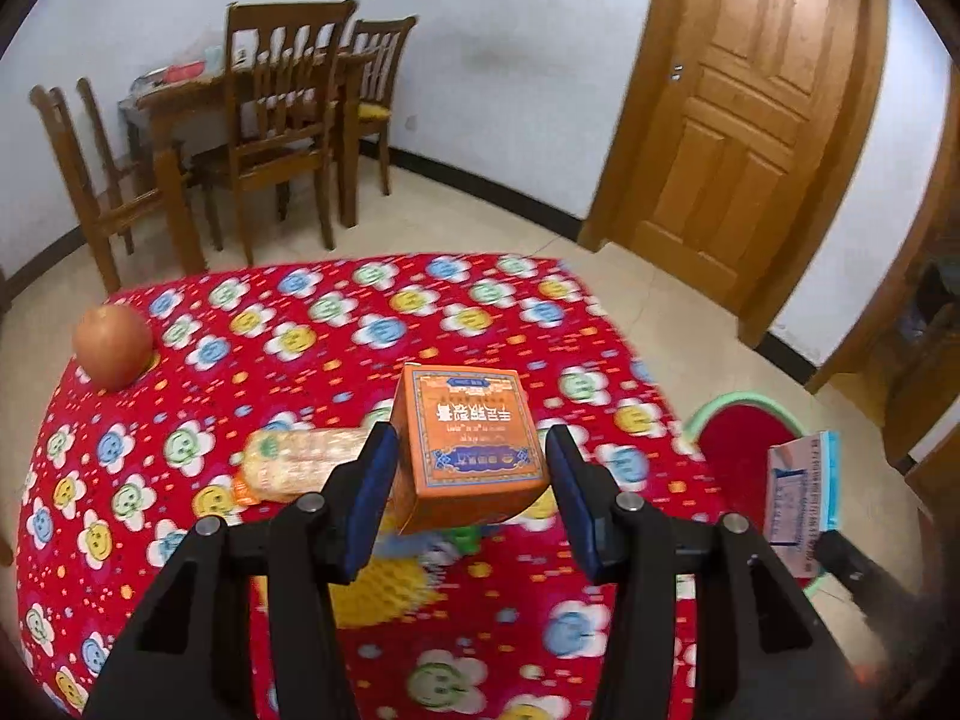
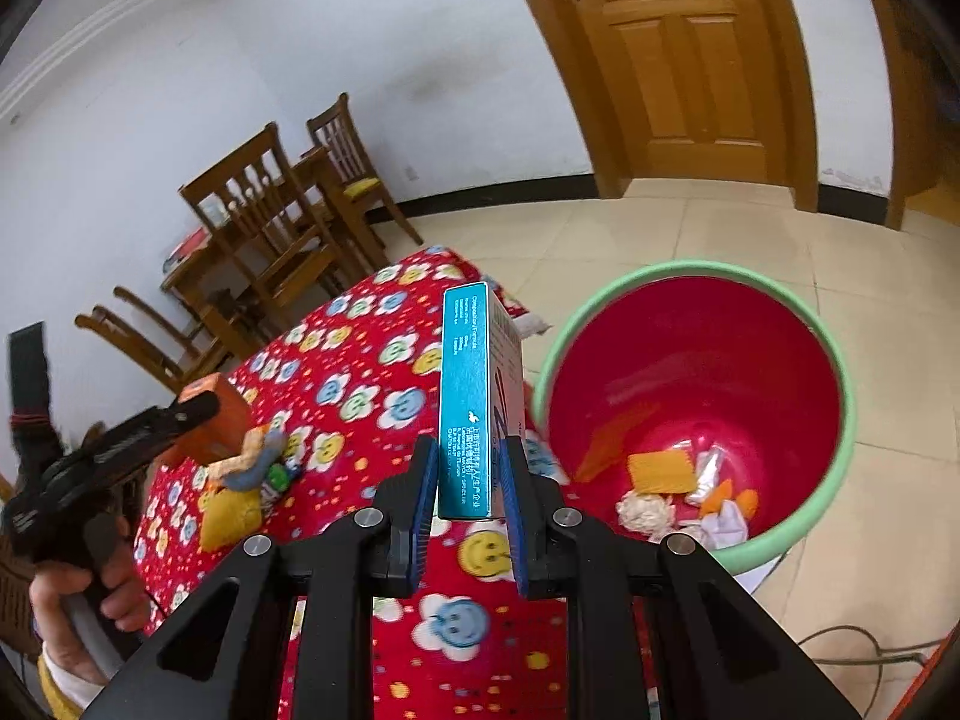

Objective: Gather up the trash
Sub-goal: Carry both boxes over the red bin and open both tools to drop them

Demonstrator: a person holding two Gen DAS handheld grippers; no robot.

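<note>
My left gripper [image 1: 471,450] is shut on an orange box [image 1: 471,441] and holds it above the red flowered tablecloth [image 1: 336,324]. My right gripper [image 2: 467,468] is shut on a teal and white box [image 2: 471,396], held upright at the table's right edge beside the red bin with a green rim [image 2: 690,360]. That box [image 1: 801,498] and the bin [image 1: 744,438] also show at the right of the left wrist view. The bin holds several scraps of paper and wrappers [image 2: 684,492]. The left gripper with the orange box [image 2: 219,414] shows at the left of the right wrist view.
A cracker pack [image 1: 300,462], a yellow wrapper [image 1: 378,594] and small scraps [image 2: 270,468] lie on the cloth. An orange fruit [image 1: 113,345] sits at the far left edge. Wooden chairs and a table [image 1: 264,120] stand behind; a wooden door [image 1: 738,114] is at the right.
</note>
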